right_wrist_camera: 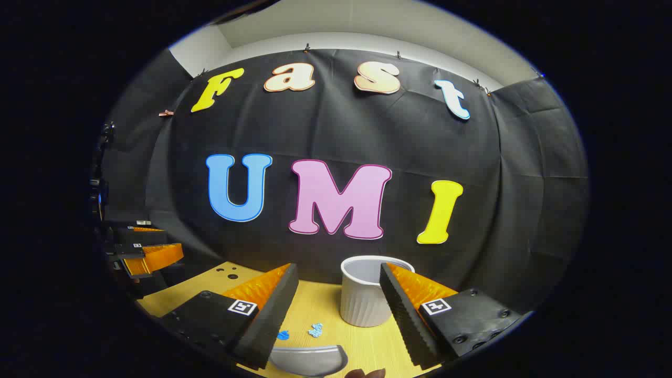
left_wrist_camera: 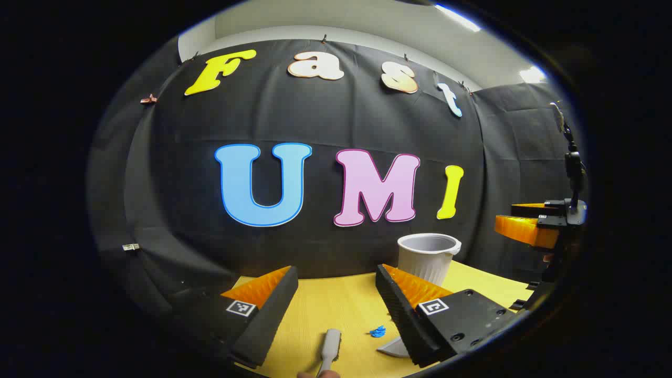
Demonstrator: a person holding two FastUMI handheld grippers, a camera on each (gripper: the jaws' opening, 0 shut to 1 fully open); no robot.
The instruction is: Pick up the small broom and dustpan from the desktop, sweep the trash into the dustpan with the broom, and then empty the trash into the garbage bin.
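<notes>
My left gripper (left_wrist_camera: 336, 270) hangs open above the yellow desktop (left_wrist_camera: 346, 304). Below its fingers lies the grey broom handle (left_wrist_camera: 331, 349), with a blue scrap of trash (left_wrist_camera: 377, 331) to its right and a grey corner of the dustpan (left_wrist_camera: 392, 348) by the right finger. My right gripper (right_wrist_camera: 338, 266) is open too, over the grey dustpan (right_wrist_camera: 307, 359). Blue scraps (right_wrist_camera: 315, 329) lie just beyond the pan. The white ribbed garbage bin (right_wrist_camera: 365, 299) stands upright behind them, partly hidden by the right finger; it is also the bin (left_wrist_camera: 428, 257) near the wall. Neither gripper holds anything.
The right gripper (left_wrist_camera: 530, 226) appears at the right edge of the left gripper view. The left gripper (right_wrist_camera: 149, 257) sits at the left of the right gripper view. The desktop (right_wrist_camera: 325, 310) ends at the black cloth wall; two small holes (right_wrist_camera: 227, 273) mark its far left.
</notes>
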